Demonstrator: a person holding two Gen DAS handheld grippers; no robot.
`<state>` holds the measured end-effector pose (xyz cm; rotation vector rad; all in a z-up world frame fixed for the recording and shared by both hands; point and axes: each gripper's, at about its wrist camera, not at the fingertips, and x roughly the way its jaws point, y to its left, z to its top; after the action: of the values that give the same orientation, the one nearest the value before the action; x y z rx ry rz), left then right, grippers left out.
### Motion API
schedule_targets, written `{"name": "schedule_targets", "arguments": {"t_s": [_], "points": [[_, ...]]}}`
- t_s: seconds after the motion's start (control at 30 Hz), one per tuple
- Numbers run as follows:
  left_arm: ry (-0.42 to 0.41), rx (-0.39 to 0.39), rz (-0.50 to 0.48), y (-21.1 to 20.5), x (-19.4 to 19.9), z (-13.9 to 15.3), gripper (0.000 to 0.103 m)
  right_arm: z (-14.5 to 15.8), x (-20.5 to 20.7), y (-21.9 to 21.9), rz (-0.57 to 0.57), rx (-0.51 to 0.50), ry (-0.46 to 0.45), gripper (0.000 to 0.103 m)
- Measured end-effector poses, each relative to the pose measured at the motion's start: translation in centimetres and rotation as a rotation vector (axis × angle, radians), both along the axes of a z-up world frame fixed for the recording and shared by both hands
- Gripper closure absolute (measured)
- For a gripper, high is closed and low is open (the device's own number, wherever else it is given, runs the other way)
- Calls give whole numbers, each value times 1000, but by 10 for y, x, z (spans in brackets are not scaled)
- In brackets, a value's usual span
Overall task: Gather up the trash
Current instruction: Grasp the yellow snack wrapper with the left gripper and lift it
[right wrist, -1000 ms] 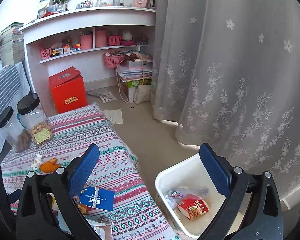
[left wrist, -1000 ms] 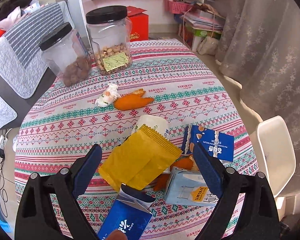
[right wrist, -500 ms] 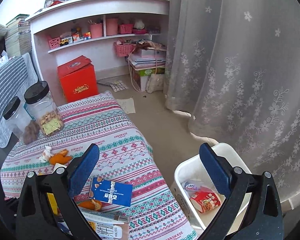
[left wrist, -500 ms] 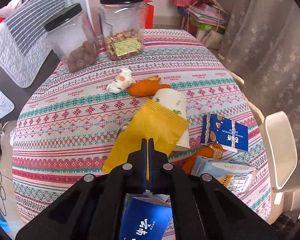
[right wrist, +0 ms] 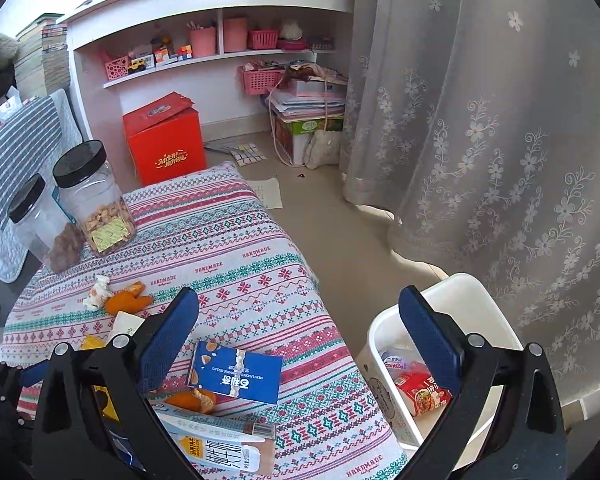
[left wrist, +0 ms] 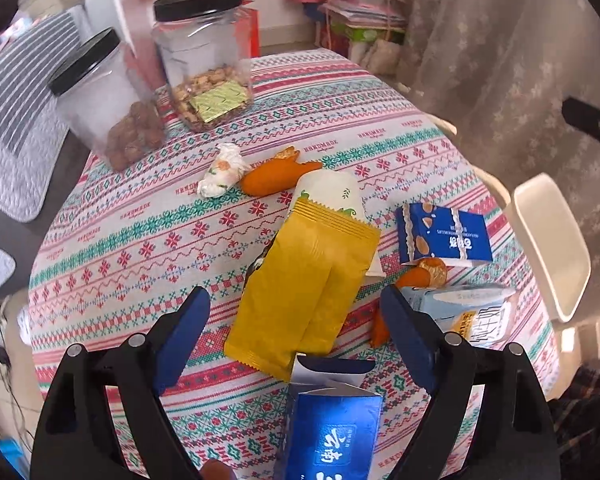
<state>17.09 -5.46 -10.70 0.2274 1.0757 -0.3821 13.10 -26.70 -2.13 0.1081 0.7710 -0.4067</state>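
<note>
My left gripper (left wrist: 296, 332) is open, its fingers either side of a yellow snack wrapper (left wrist: 304, 284) that lies over a paper cup (left wrist: 332, 192). A dark blue carton (left wrist: 332, 432) lies just below the wrapper. Orange peel (left wrist: 276, 174), a crumpled tissue (left wrist: 222, 172), a blue biscuit box (left wrist: 444, 236) and a pale milk carton (left wrist: 468, 312) lie around on the patterned tablecloth (left wrist: 160, 240). My right gripper (right wrist: 300, 344) is open and empty above the table edge, with the biscuit box (right wrist: 236, 372) and milk carton (right wrist: 220, 444) below it. The white trash bin (right wrist: 476, 304) holds several wrappers (right wrist: 420, 388).
Two black-lidded snack jars (left wrist: 204, 56) (left wrist: 104, 100) stand at the table's far side. The bin (left wrist: 552, 240) sits on the floor right of the table. A lace curtain (right wrist: 500, 120), a red box (right wrist: 164, 140) and shelves (right wrist: 220, 40) lie beyond.
My left gripper was open, shut over the yellow wrapper half a second ago, and is open again now. My right gripper drifted nearer the table and bin, staying open.
</note>
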Motion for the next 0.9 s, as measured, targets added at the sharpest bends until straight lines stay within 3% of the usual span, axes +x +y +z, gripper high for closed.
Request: {"name": "schedule_targets", "arguments": {"t_s": [0.27,0.4,0.43,0.47,0.53,0.7,0.83,0.9], "points": [[38,23,-103,-10,12,-19,19,-2,9,-2,5,11,11,7],[35,51,-104,-16,12,-33,19,-6,12,0,14,16,31,7],[40,52,-99,-16,12,-37,28,-7,12,1,16,17,36,7],[55,54,-105,-17,12,-42,52,-9,13,0,19,19,40,7],[67,77,-107,-15,10,-48,62,-11,14,1,24,30,48,7],[26,-1,-39,10,5,-21,72,-17,19,5,53,101,74,7],[-49,-98,111,50,4,22,75,-25,25,21,126,153,97,7],[-97,-171,210,76,2,50,77,-28,34,38,195,130,112,7]]}}
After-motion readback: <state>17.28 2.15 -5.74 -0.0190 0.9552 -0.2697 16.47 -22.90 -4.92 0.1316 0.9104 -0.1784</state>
